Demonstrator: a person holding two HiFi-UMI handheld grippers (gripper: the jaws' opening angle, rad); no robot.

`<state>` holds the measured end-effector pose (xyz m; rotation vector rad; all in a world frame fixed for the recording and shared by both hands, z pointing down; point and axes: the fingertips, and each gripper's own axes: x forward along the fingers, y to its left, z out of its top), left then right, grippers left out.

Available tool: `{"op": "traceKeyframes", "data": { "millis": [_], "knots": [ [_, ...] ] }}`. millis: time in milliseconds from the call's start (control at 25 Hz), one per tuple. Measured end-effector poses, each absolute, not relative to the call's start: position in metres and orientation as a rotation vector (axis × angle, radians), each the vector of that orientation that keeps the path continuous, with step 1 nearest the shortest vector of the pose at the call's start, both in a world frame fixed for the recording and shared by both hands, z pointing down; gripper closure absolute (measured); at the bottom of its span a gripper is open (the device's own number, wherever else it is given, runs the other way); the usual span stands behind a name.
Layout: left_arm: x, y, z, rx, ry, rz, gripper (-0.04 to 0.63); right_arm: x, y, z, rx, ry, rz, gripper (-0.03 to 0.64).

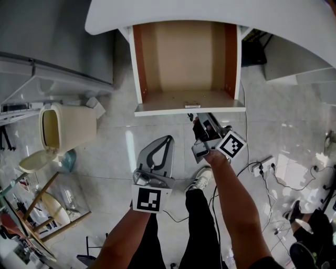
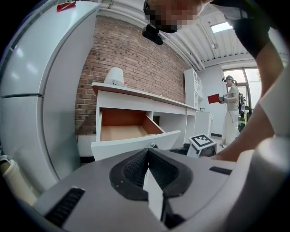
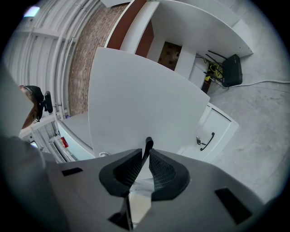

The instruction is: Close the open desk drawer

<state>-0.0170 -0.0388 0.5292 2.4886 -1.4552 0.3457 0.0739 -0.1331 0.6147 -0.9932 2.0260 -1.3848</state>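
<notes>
The desk drawer point(image 1: 186, 58) stands pulled out from under the white desk top point(image 1: 210, 13), its brown inside empty. In the head view my right gripper point(image 1: 195, 122) is at the middle of the white drawer front point(image 1: 157, 111). In the right gripper view my right gripper point(image 3: 147, 152) is shut on the small black drawer handle point(image 3: 148, 144), with the drawer front point(image 3: 136, 99) filling the view. My left gripper point(image 1: 169, 139) hangs lower and to the left, shut and empty. From the left gripper point(image 2: 147, 152) view the open drawer point(image 2: 131, 140) lies ahead.
A beige lidded bin point(image 1: 65, 126) stands left of the drawer. A power strip point(image 1: 261, 165) and cables lie on the floor at right. A lower cabinet door with a black handle point(image 3: 207, 140) is beside the drawer. Another person point(image 2: 233, 104) stands far back.
</notes>
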Motion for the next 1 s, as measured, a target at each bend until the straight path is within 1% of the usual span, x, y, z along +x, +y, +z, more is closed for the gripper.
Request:
{"op": "traceKeyframes", "data": {
  "millis": [560,1000],
  "knots": [
    [-0.017,-0.041,0.521,2.488,-1.460,0.323,0.589,0.074,-0.132,0.606,-1.013,2.011,-1.397,0.555],
    [-0.019,-0.043,0.517,2.490,-1.460,0.331,0.589,0.075,-0.137,0.581,-0.993,1.994,-1.359,0.557]
  ]
}}
